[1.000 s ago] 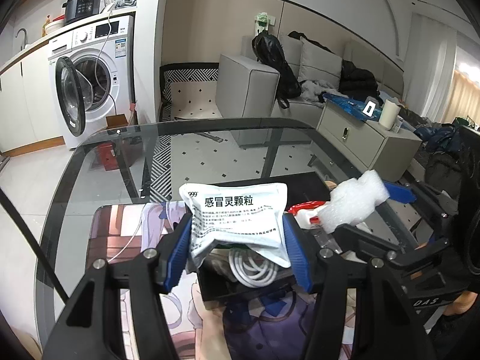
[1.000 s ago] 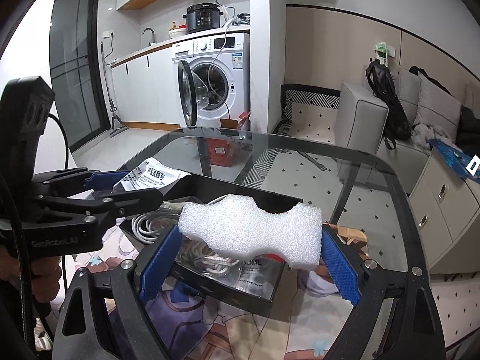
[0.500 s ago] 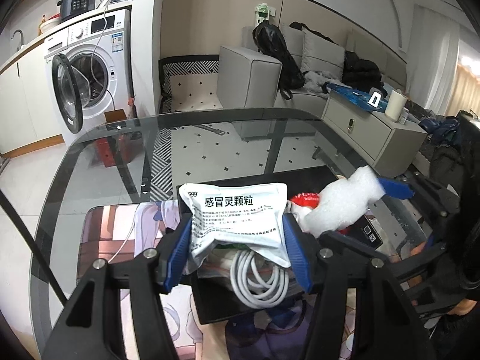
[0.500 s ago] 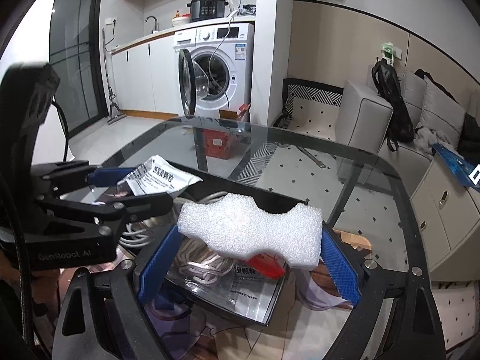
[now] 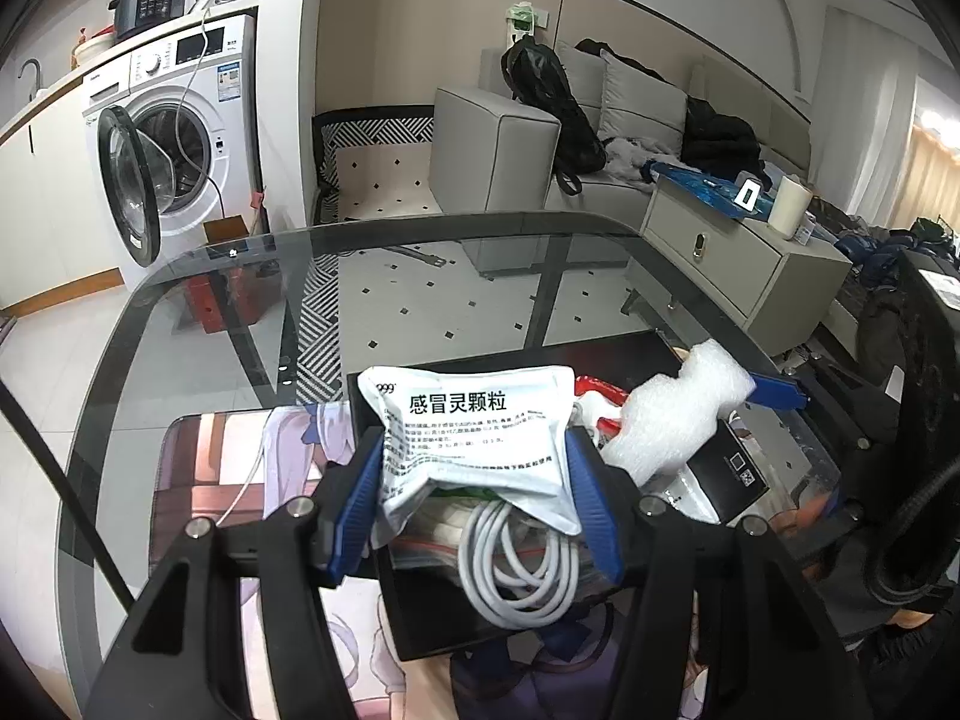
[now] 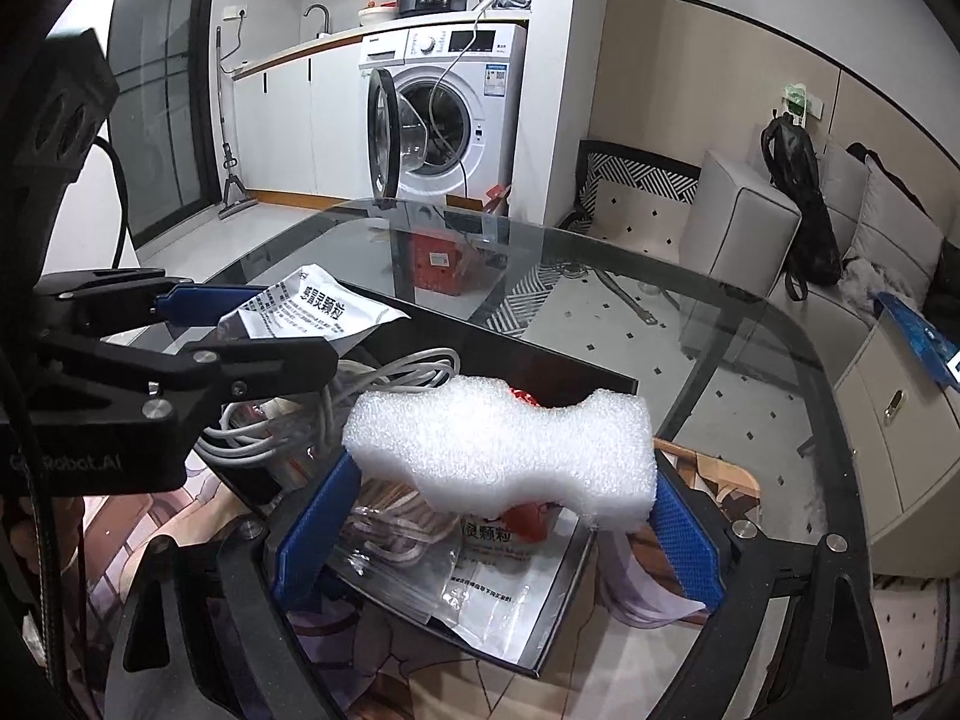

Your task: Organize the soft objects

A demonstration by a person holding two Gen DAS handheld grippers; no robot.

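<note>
My left gripper is shut on a white medicine sachet printed with black characters, held above a black tray. The same sachet shows at the left of the right wrist view, pinched by the left gripper. My right gripper is shut on a wavy white foam block, also over the black tray. That foam block appears at the right of the left wrist view. In the tray lie a coiled white cable, clear bags and a red item.
The tray rests on a printed mat on a glass table with a dark rim. Beyond it stand a washing machine with its door ajar, a grey sofa and a low cabinet. A hand holds the left tool.
Both grippers sank a little toward the tray with their loads still held. More of the tray's contents show beneath the foam and the sachet.
</note>
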